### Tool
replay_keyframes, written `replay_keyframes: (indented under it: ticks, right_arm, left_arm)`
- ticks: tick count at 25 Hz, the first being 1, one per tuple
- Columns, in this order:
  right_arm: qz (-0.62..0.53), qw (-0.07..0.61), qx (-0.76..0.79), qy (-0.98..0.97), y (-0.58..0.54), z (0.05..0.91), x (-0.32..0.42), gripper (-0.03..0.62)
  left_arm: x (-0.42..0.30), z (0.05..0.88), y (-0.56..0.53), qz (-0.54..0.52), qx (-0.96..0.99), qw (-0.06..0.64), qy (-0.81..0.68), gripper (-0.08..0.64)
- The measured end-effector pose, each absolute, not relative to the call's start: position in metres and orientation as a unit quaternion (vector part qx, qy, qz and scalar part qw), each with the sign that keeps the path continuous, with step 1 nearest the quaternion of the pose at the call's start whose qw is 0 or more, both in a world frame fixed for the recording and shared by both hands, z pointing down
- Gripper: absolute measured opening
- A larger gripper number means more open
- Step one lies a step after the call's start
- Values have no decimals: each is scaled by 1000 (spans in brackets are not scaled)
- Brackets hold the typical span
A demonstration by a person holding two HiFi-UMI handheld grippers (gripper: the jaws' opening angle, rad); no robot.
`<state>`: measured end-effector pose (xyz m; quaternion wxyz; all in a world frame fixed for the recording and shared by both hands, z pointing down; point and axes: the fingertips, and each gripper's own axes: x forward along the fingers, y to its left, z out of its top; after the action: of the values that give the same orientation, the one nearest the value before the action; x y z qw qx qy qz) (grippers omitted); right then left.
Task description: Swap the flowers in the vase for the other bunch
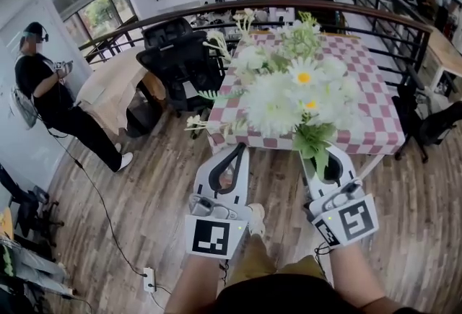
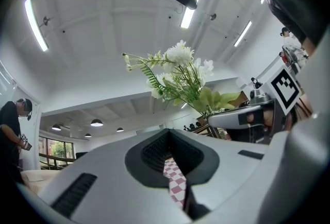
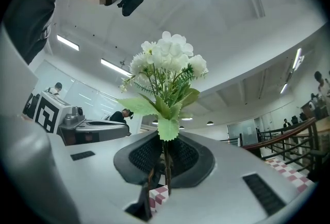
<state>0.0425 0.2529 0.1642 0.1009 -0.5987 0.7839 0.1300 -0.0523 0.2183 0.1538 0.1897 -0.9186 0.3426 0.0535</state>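
Right hand-held gripper [image 1: 325, 159] — flowers [image 1: 299, 92] near table [image 1: 379, 128] edge

Head view: high, facing steeply down over left gripper [image 1: 234, 157] and right gripper [image 1: 328, 169], with the checked table [image 1: 375, 125] beyond. Left gripper view: looks along its own jaws, tilted up at the ceiling [image 2: 103, 37]. Right gripper view: same upward tilt, very near the flower bunch [image 3: 165, 66]. All three views share the bunch. Each gripper view catches the other gripper at its edge.
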Motion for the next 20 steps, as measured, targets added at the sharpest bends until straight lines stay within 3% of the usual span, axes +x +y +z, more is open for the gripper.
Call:
replay_keyframes:
  ticks: [20]
  right_arm:
    - [119,101,-627,763,168,179,60,57]
  left_arm:
    - [-39,169,123,57,-930,185,314,8]
